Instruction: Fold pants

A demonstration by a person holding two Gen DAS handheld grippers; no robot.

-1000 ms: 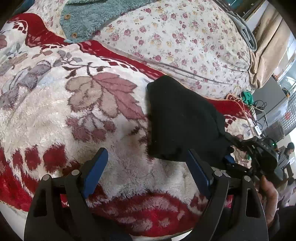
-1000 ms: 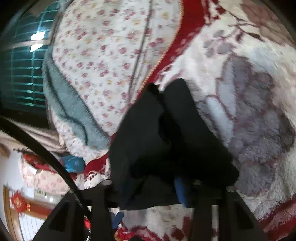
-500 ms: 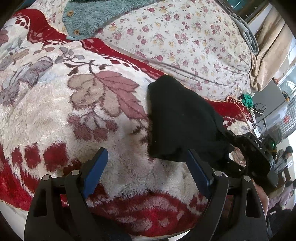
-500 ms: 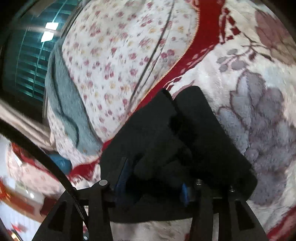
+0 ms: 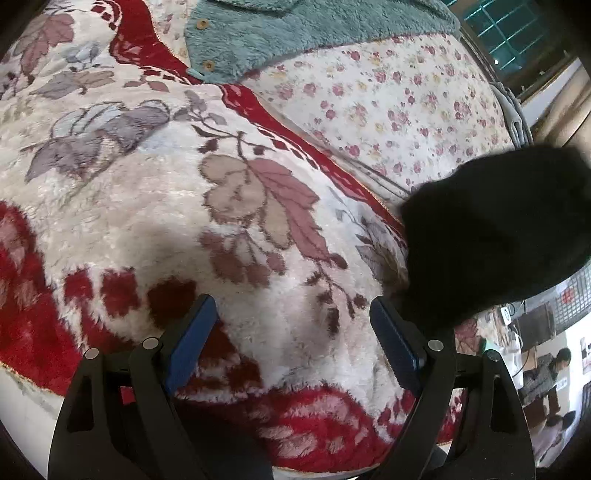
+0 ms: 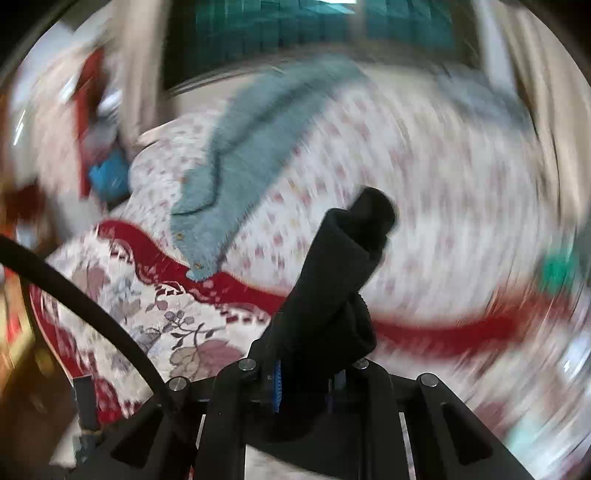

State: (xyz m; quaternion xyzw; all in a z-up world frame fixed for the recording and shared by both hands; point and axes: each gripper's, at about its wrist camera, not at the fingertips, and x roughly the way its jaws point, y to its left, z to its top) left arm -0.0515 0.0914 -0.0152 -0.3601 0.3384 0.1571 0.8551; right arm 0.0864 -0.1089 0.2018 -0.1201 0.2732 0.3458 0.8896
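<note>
Pants: a black bundle (image 6: pixel 332 295), folded thick, clamped in the right gripper (image 6: pixel 306 384) and standing up out of it, top end rounded over. In the left wrist view the same dark mass (image 5: pixel 495 236) hangs at the right edge, off the blanket, in front of the floral quilt.

Right gripper: jaws have just been closing and now pinch the pants between them; a strip of blue pad (image 6: pixel 277 384) shows against the cloth on the left side. Nothing else is in the jaws.

Left gripper: (image 5: pixel 291 339) jaws wide, blue pads (image 5: pixel 190 345) well apart, nothing between them. It hovers over the plush blanket, pointing downward at it. The right pad's tip sits just beside the lower edge of the black cloth; I cannot tell whether they touch.

Blanket: plush, white and red with large leaf and flower patterns (image 5: pixel 147 206), spread over the bed. Bare under the left gripper.

Quilt: white with small pink roses (image 5: pixel 388 99), mounded behind the blanket's red border.

Teal garment: fleecy, with round buttons (image 5: pixel 295 33), lying on top of the quilt at the far side.

Right wrist view: heavily smeared apart from the pants and gripper; a black cable (image 6: pixel 96 317) curves across the lower left.

Background: a window with a teal grid (image 5: pixel 513 26) beyond the bed; two people (image 5: pixel 554 369) seated at the far right edge, small and unclear.
</note>
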